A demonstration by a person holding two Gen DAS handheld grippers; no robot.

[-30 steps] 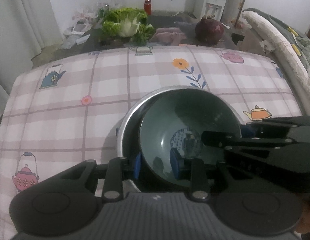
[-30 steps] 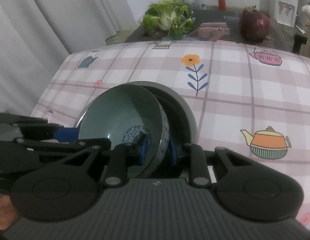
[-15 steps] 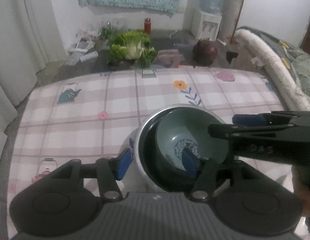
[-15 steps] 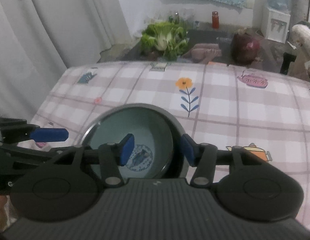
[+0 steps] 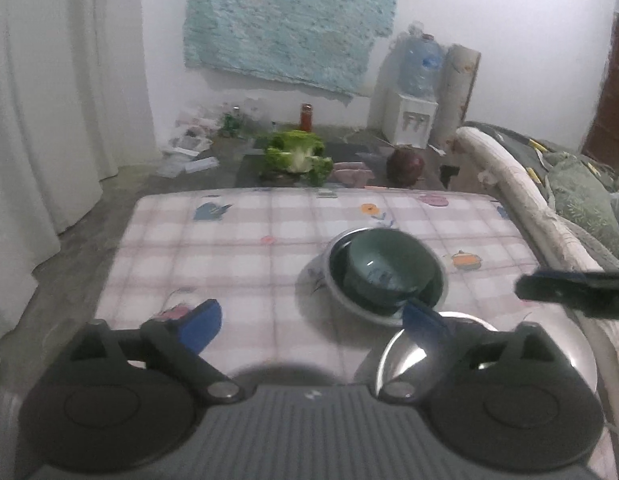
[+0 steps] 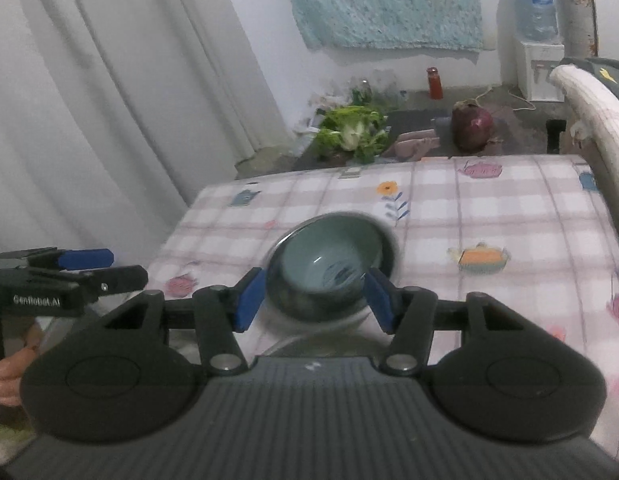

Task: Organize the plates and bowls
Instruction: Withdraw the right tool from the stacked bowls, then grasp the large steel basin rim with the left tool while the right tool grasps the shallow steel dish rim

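Observation:
A teal bowl [image 5: 383,276] with a blue pattern inside sits tilted in a larger grey bowl [image 5: 341,300] on the checked tablecloth [image 5: 237,248]. The pair also shows in the right wrist view, teal bowl [image 6: 329,256] inside grey bowl [image 6: 385,240]. My left gripper [image 5: 313,322] is open and empty, raised and back from the bowls. My right gripper [image 6: 315,300] is open and empty, above and in front of the bowls. A shiny steel plate [image 5: 405,356] lies near the table's front edge under my left gripper's right finger.
Beyond the table's far edge lie a green cabbage [image 5: 297,158], a red cabbage [image 5: 405,166] and a pink packet [image 5: 351,172]. A rolled bedding edge [image 5: 521,208] borders the right side. Curtains [image 6: 109,100] hang at the left.
Both grippers have let go of the teal bowl, opened wide and pulled up and back. The teal bowl now rests in the grey bowl.

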